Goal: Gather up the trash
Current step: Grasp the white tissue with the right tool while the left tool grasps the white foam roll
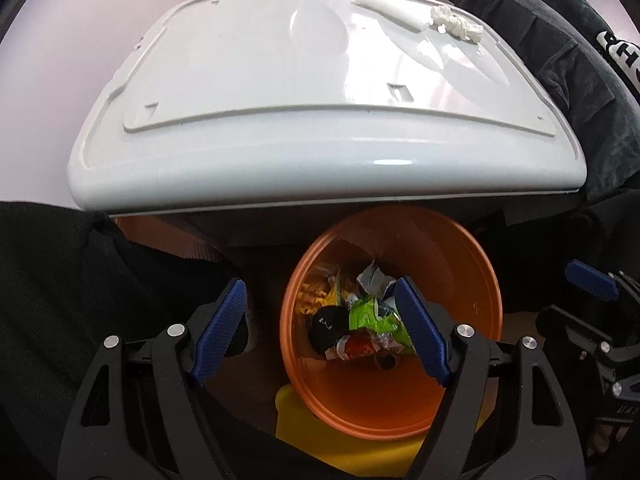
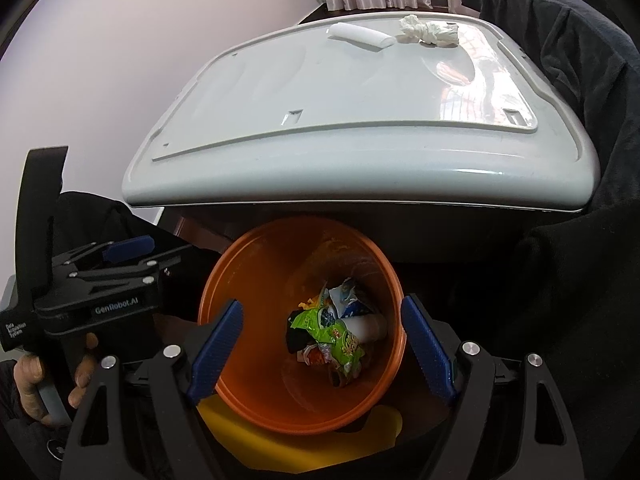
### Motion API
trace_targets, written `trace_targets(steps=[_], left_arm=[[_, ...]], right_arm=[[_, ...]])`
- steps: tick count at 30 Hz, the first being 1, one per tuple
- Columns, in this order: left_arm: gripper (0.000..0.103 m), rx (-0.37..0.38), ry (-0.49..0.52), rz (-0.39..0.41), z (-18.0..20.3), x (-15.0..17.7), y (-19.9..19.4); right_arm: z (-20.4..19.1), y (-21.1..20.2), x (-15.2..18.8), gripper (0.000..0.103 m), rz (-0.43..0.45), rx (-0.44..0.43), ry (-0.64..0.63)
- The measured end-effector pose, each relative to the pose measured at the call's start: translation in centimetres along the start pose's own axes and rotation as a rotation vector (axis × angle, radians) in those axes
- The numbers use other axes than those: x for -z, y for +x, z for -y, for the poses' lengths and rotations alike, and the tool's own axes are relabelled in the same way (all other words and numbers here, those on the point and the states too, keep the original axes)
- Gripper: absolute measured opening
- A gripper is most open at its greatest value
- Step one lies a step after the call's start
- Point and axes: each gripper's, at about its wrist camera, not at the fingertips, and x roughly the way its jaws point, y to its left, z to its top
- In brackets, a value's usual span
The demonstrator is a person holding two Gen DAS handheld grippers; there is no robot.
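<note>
Both grippers are hovering over the bin (image 2: 256,264), wrappers (image 2: 336,336) lying inside it beyond the parted jaws; further ahead, a tissue (image 2: 428,30) and roll (image 2: 362,35) are sitting on the table (image 2: 360,152).

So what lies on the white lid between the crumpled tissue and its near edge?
Nothing: in both wrist views the white lid is bare from the crumpled tissue and the white roll beside it down to its near edge.
</note>
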Motion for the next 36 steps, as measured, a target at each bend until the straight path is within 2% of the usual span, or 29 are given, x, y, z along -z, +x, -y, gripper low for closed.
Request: trace_targets(steps=[5, 9, 14, 20, 25, 28, 33, 36], left_arm=[[0.075, -0.005, -0.006, 0.045, 0.0, -1.7, -0.7], [0.075, -0.023, -0.008, 0.110, 0.1, -4.5, -1.3], [0.076, -0.056, -0.007, 0.175, 0.4, -8.8, -1.0], [0.080, -0.074, 0.017, 0.201, 1.2, -13.1, 0.0], [0.081, -0.049, 0.018, 0.210, 1.5, -15.3, 1.3], [0.082, -0.041, 0.017, 0.212, 1.7, -15.8, 2.3], [0.082, 0.001, 0.000, 0.174, 1.8, -16.2, 3.9], [0.082, -0.008, 0.011, 0.173, 2.1, -16.2, 4.2]], right_arm=[[0.8, -0.6, -1.6, 0.083, 0.027, 0.002, 0.020], [1.9, -1.6, -5.1, 0.086, 0.073, 0.025, 0.004], [4.4, -2.6, -12.0, 0.092, 0.136, 0.042, -0.023], [8.1, -1.0, -20.4, 0.092, 0.158, 0.125, -0.109], [10.2, 2.3, -26.0, 0.092, 0.140, 0.189, -0.293], [11.2, 5.0, -28.6, 0.092, 0.087, 0.213, -0.371], [11.3, 9.0, -31.5, 0.090, 0.031, 0.221, -0.509], [11.2, 11.0, -32.2, 0.083, -0.013, 0.229, -0.586]])
